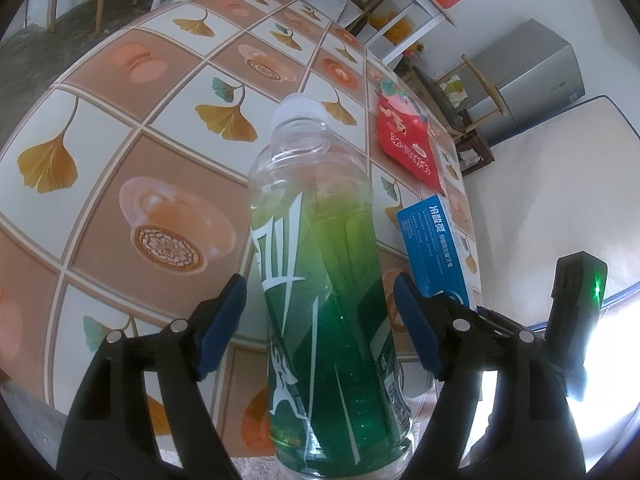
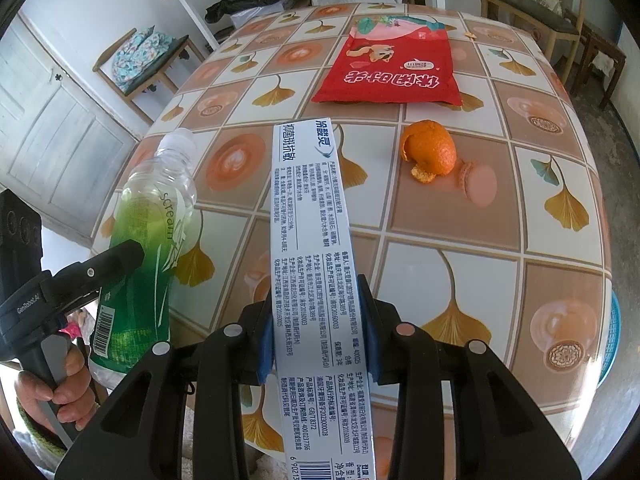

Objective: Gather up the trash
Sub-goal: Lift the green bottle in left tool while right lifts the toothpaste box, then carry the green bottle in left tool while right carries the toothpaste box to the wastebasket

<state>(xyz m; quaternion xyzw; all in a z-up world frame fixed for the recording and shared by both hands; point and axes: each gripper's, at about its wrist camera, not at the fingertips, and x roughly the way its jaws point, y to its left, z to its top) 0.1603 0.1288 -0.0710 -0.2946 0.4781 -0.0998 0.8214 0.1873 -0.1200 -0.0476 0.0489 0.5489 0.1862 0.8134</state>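
Left wrist view: the left gripper angles down over the table, jaws spread, blue pads clear of the clear plastic bottle standing between them, green-labelled with a white cap. Right wrist view: the right gripper tilts steeply down, pads clenched on a long blue-and-white toothpaste box printed in Chinese; the bottle's label reads "scream"; a red snack bag and orange peel lie on the glossy ginkgo-patterned cloth

Bare table lies between orange peel and claw.
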